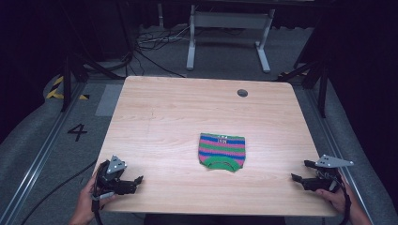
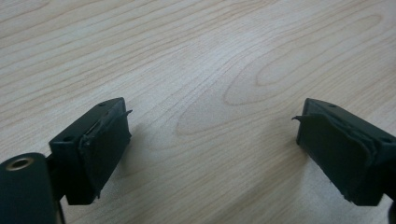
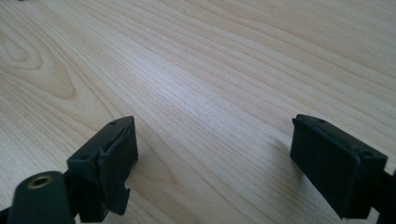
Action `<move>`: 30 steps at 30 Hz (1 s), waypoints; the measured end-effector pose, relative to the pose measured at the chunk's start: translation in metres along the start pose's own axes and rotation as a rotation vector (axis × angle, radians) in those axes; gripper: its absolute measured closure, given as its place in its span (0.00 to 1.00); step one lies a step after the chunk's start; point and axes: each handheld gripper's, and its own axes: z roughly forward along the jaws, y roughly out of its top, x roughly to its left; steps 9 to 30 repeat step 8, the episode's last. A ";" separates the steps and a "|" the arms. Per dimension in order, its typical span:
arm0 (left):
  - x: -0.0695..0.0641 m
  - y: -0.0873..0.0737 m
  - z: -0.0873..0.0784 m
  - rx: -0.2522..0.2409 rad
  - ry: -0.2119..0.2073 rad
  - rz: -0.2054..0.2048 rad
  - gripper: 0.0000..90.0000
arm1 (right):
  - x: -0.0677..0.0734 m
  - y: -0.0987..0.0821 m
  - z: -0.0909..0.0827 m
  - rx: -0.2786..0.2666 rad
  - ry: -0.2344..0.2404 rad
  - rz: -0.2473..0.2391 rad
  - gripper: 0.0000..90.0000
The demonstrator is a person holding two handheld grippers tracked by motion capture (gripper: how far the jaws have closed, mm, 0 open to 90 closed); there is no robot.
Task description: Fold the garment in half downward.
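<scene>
Left fingers: stood wide apart, nothing between them, bare wood grain below; held low at the near left corner of the bench.

Right fingers: likewise spread wide and empty over bare wood, at the near right corner, tips pointed inward.

My hands: one on each gripper at the near edge.

Striped knitted garment: pink, green and blue bands, lay flat near the middle, well apart from both sets of fingers, roughly midway between them.

Round hole: far right of bench.

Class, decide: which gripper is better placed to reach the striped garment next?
Probably the right gripper: open, level with the striped garment, slightly nearer. The left gripper, also open, sits a little farther off.
</scene>
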 end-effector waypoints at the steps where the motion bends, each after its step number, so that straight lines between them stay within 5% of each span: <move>1: 0.000 0.000 0.001 0.006 0.004 -0.008 0.06 | 0.000 0.000 0.000 0.000 -0.002 0.001 0.17; 5: 0.001 0.002 0.003 0.020 0.020 -0.022 0.00 | 0.000 0.000 0.000 0.000 -0.003 0.001 0.17; 30: 0.001 0.002 0.003 0.019 0.020 -0.024 0.00 | 0.000 0.000 0.000 -0.001 -0.003 0.001 0.17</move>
